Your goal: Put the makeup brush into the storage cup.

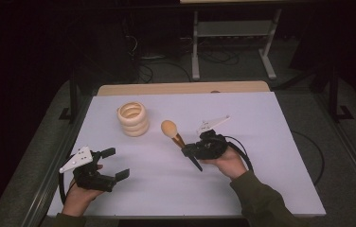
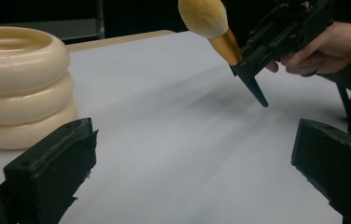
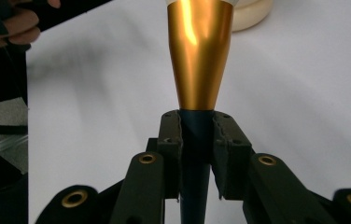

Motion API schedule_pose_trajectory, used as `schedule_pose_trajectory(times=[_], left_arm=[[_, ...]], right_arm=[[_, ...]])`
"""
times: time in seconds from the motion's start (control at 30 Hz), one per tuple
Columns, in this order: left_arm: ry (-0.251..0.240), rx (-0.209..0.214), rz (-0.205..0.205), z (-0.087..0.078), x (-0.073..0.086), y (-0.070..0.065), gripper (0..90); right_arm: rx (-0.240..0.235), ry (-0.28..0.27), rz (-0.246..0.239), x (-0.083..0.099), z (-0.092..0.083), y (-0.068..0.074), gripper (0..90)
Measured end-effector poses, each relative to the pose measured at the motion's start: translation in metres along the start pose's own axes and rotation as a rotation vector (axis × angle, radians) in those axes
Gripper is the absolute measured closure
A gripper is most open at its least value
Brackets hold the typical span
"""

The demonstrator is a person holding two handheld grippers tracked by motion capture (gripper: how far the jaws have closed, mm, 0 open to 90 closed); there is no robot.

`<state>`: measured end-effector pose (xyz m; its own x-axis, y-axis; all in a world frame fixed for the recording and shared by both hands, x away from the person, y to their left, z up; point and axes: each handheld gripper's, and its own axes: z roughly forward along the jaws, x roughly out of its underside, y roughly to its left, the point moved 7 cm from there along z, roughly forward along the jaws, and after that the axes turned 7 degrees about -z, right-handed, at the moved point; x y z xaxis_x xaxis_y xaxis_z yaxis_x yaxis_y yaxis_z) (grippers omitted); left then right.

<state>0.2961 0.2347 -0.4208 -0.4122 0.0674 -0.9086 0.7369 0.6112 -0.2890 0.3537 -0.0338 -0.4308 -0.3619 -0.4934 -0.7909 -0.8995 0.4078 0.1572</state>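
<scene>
A makeup brush [image 1: 176, 137] with a tan bristle head, gold ferrule [image 3: 200, 51] and dark pointed handle is held above the white table [image 1: 271, 161]. My right gripper [image 1: 186, 150] is shut on the dark handle just below the ferrule, its jaws [image 3: 197, 128] pressed against both sides. The bristles point up and away toward the back left. My left gripper [image 1: 116, 163] rests near the front left, open, with nothing between its jaws [image 2: 194, 140]. From it I see the brush [image 2: 211, 23] and the right gripper [image 2: 276, 42] ahead to the right.
A stack of three cream rings [image 1: 133, 118] stands at the back left of the table, left of the brush head and close to my left jaw [image 2: 19, 84]. A wooden strip [image 1: 181, 88] borders the far edge. Beyond it are a metal frame [image 1: 233, 42] and cables.
</scene>
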Motion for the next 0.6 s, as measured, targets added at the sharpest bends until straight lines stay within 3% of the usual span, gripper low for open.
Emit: schedule_pose_trajectory(times=[0.6], left_arm=[[0.021,0.030,0.025,0.042,-0.028,-0.012,0.0]], right_arm=[[0.003,-0.092,-0.023,-0.011,-0.006,0.007,73.6]])
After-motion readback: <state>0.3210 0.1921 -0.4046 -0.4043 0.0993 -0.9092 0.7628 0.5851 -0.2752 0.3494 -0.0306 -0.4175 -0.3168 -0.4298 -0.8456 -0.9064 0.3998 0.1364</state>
